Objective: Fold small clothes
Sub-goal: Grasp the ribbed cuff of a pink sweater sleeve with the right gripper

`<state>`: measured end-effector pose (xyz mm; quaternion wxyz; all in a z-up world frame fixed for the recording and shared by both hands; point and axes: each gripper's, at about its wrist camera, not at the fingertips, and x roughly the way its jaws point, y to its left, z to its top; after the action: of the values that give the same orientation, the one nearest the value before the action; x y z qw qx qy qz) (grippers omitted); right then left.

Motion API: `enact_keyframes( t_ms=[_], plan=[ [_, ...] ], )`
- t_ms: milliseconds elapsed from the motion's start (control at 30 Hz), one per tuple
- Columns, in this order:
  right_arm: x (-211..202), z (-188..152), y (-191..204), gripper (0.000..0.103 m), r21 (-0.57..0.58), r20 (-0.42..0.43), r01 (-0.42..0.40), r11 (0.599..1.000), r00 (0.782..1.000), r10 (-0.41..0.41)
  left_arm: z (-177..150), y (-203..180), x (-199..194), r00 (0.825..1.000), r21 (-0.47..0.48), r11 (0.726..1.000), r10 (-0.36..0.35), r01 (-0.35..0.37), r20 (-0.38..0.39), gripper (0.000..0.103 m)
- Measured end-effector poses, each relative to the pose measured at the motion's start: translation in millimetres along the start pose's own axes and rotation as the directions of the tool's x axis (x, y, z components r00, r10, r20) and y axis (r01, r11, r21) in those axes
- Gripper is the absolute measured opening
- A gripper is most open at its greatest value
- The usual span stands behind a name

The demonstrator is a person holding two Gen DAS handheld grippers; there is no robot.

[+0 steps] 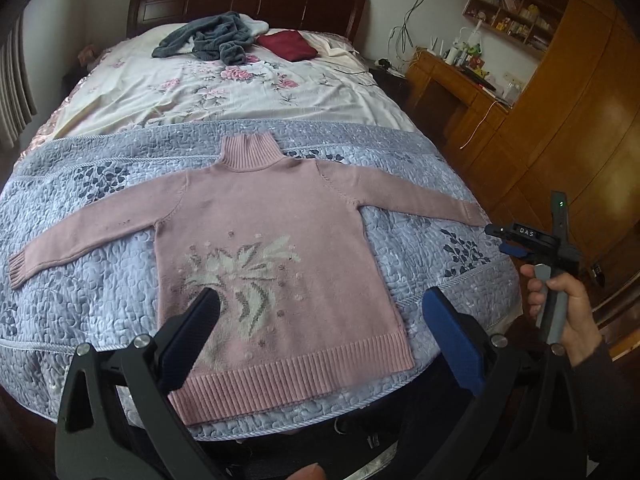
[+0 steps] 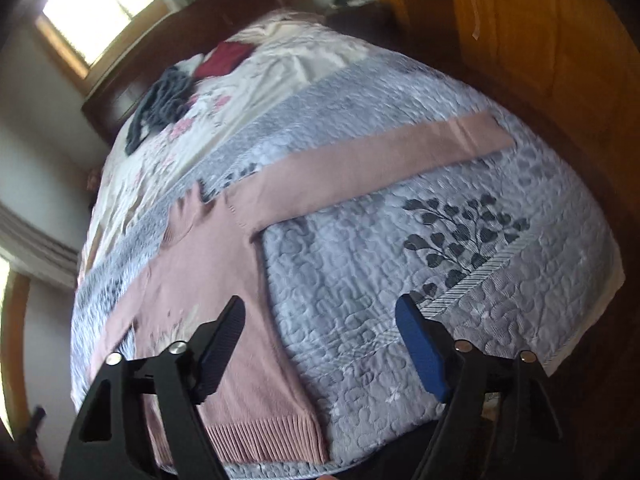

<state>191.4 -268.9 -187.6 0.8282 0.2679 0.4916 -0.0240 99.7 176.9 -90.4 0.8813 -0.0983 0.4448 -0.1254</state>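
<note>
While your left gripper hangs over the hem with its fingers spread wide and nothing between them, the pink sweater lies face up and flat on the blue-grey quilt. Its body runs lengthwise up the bed: the ribbed hem sits at the foot edge nearest you, and the turtleneck collar points toward the dark headboard. Both sleeves are stretched straight out, so the widest line of the sweater crosses the bed from side to side, each cuff reaching close to a side edge of the quilt.

Your right gripper is also parted and empty, held above the quilt just to the right of the sweater's body, below the right sleeve. Your right hand shows in the left view, off the sweater's right side, past the sleeve's cuff.

Beyond the collar, a floral sheet covers the rest of the bed, with a grey towel-like heap and a dark red cloth near the headboard. Right of the sweater stand a wooden desk and wooden wardrobe.
</note>
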Motion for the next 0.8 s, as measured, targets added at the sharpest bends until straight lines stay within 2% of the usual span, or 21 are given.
enact_keyframes(
  t_ms=[33,100,167,233,333,467,567,733,800],
  plan=[
    [12.5,13.8,-26.8,0.066,0.09,-0.017,-0.035,0.995,0.999,0.037,2.5,1.0,5.4,1.0,-0.016,1.0,-0.007,0.007,-0.006,0.1],
    [38.5,39.2,-80.9,0.059,0.269,-0.023,-0.105,0.957,0.993,0.116,8.5,1.4,19.4,1.0,-0.046,0.999,-0.007,0.006,-0.012,0.1],
    [59.3,59.2,-129.3,0.055,0.407,0.004,-0.154,0.9,0.986,0.167,14.0,4.1,34.8,1.0,-0.083,0.997,-0.013,0.011,-0.023,0.1],
    [79.3,77.2,-173.1,0.055,0.524,0.055,-0.224,0.822,0.972,0.23,18.6,7.7,51.1,0.999,-0.115,0.993,-0.005,0.0,-0.047,0.1],
    [102.3,100.2,-222.0,0.055,0.627,0.136,-0.284,0.726,0.957,0.257,24.3,13.2,72.4,0.997,-0.149,0.989,0.007,-0.018,-0.071,0.1],
    [123.3,124.9,-265.4,0.054,0.685,0.218,-0.313,0.658,0.95,0.225,31.2,23.9,95.2,0.995,-0.179,0.983,0.035,-0.051,-0.092,0.1],
    [138.6,142.0,-283.1,0.052,0.696,0.243,-0.322,0.642,0.947,0.212,36.4,32.4,109.0,0.995,-0.213,0.975,0.035,-0.055,-0.097,0.1],
    [165.1,160.1,-288.3,0.05,0.688,0.204,-0.262,0.677,0.965,0.165,41.8,46.0,128.7,0.993,-0.27,0.961,0.023,-0.054,-0.116,0.1],
    [173.4,164.3,-289.0,0.05,0.692,0.199,-0.246,0.678,0.969,0.148,42.3,50.3,132.8,0.993,-0.274,0.96,0.032,-0.063,-0.115,0.1]
  ],
)
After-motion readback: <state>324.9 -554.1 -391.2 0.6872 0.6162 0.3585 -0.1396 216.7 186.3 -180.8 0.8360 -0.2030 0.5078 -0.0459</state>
